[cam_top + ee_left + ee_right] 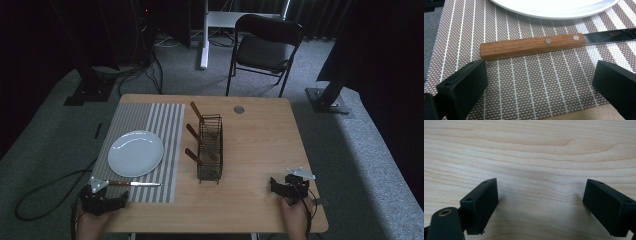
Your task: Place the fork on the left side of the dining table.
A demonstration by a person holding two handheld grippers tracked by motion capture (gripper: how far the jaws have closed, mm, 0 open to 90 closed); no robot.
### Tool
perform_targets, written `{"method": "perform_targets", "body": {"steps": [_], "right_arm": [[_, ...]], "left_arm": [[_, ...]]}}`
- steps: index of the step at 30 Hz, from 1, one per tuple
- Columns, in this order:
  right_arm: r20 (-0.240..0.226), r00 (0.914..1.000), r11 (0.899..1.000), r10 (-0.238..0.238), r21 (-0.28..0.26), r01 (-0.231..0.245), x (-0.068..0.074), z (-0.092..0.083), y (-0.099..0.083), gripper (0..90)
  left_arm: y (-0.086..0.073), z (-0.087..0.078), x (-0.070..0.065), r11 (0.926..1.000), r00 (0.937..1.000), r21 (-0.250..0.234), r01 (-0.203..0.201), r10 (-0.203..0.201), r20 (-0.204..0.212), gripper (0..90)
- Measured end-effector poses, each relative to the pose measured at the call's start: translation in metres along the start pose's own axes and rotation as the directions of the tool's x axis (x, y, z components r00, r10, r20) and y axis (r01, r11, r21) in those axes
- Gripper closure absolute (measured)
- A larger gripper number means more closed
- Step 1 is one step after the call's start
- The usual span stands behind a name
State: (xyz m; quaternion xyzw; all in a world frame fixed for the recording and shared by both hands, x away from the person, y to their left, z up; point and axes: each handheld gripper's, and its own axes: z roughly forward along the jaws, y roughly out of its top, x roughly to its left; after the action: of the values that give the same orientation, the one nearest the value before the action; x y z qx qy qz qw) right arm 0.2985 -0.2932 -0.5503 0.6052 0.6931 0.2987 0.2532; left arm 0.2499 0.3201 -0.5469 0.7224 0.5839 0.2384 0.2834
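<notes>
Lying just beyond the left gripper (pixel 540 82) open jaws, the knife (pixel 531 46) rests untouched.

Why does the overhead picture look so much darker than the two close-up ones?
High view: dim room, black backdrop, only the plate catches light. Left gripper view: bright and sharp on the knife, glare on its blade. Right gripper view: evenly lit table, soft shadows beside the tongs.

overhead forward-down on table (pixel 260 145); two close low views, the left sharing the knife (pixel 531 46)

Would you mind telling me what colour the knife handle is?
The knife handle is reddish-brown wood with two silver rivets, clearest in the left gripper view.
</notes>
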Motion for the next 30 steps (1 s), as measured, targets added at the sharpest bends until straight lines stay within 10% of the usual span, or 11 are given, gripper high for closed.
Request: {"method": "perform_targets", "body": {"steps": [30], "right_arm": [[0.000, 1.0000, 1.000, 0.000, 0.000, 0.000, 0.0001, 0.0000, -0.0001, 12.5]], "left_arm": [[0.0091, -0.0057, -0.0016, 0.9977, 0.9995, 0.066, -0.013, 0.011, 0.028, 1.1]]}}
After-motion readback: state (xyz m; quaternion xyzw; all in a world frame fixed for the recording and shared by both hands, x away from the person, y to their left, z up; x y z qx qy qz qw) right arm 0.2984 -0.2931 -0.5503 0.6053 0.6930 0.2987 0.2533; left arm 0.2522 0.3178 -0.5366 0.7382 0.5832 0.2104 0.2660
